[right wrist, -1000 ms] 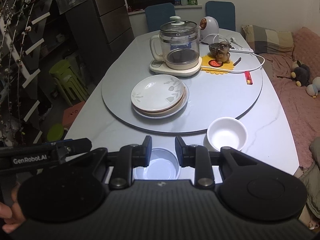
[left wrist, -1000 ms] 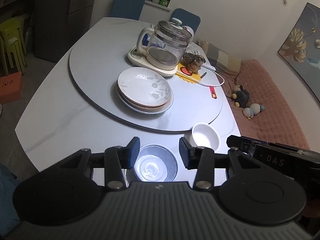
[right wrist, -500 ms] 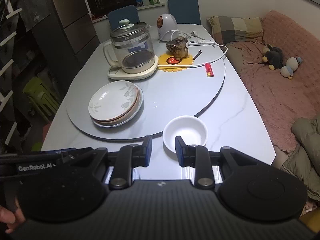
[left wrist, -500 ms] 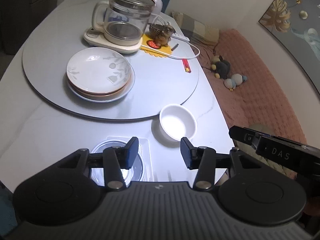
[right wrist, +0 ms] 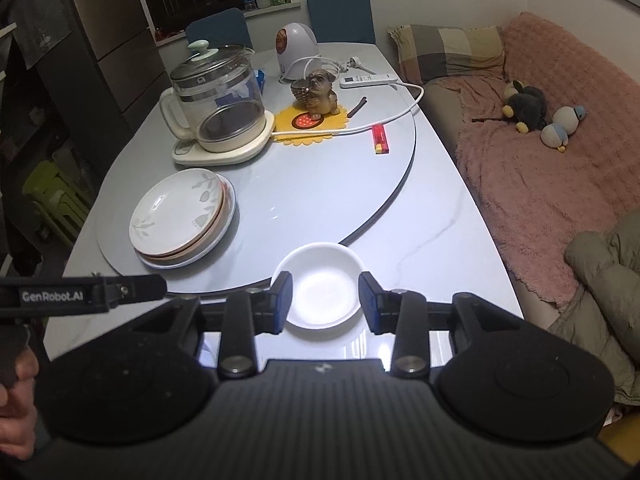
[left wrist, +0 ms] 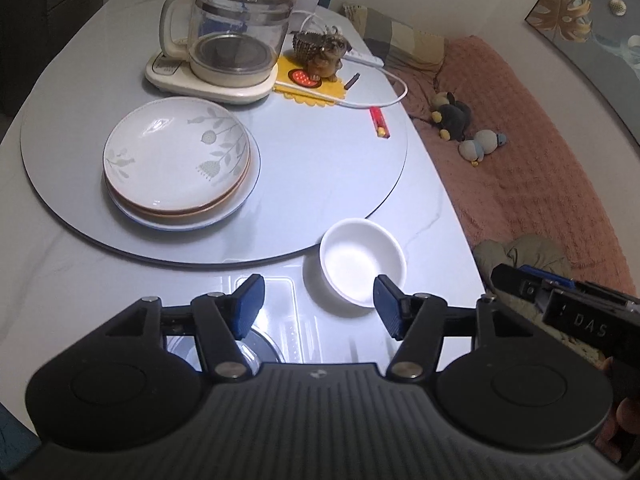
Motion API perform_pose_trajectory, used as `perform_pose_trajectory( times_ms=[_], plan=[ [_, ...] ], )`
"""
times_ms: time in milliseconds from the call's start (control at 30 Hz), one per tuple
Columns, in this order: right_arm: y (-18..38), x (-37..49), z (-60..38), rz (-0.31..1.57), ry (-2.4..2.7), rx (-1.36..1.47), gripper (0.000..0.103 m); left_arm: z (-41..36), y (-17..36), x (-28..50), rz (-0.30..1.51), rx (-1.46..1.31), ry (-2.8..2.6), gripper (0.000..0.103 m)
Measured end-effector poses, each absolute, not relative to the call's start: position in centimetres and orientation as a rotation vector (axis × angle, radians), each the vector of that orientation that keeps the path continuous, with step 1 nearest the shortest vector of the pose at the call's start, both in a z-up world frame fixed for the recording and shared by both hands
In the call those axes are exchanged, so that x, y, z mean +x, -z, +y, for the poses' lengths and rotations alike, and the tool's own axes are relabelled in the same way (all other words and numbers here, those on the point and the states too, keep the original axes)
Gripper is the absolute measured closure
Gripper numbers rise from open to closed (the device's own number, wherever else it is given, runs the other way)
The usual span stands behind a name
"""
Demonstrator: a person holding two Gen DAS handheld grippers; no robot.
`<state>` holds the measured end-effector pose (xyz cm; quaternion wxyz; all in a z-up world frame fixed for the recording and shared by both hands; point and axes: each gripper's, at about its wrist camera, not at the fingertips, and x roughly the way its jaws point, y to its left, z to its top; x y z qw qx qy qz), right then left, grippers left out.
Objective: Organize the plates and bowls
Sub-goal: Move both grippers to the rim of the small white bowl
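The right claw [right wrist: 325, 302] is spread wide around a white bowl [right wrist: 322, 290] on the worktop [right wrist: 432, 248], its pads flanking the rim without clear contact. The left claw [left wrist: 318, 306] hangs released, empty, with the bowl just ahead to its right. Stacked plates [left wrist: 176, 160] sit on the turntable [left wrist: 320, 168] beyond.

Glossy white bowl [right wrist: 320, 290] — polished marbled table [right wrist: 440, 232]

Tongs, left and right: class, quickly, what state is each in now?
Left tongs: open, holding nothing.
Right tongs: open, either side of the white bowl, not gripping it.
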<state>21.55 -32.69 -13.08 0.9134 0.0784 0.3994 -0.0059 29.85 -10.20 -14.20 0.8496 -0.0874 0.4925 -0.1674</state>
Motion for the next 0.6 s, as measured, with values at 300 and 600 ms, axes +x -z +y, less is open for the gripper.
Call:
perform_pose_trajectory(
  times_ms=[300,600],
  plan=[
    [15.3,25.6,-35.8,0.874,0.0,0.171,0.02,-12.1,16.9,32.2,1.12,-0.209,0.313,0.035],
    [19.1,29.5,-37.6,0.979,-0.116,0.187,0.021,-14.9,19.6,34.6,1.183,-0.261,0.27,0.035]
  ],
)
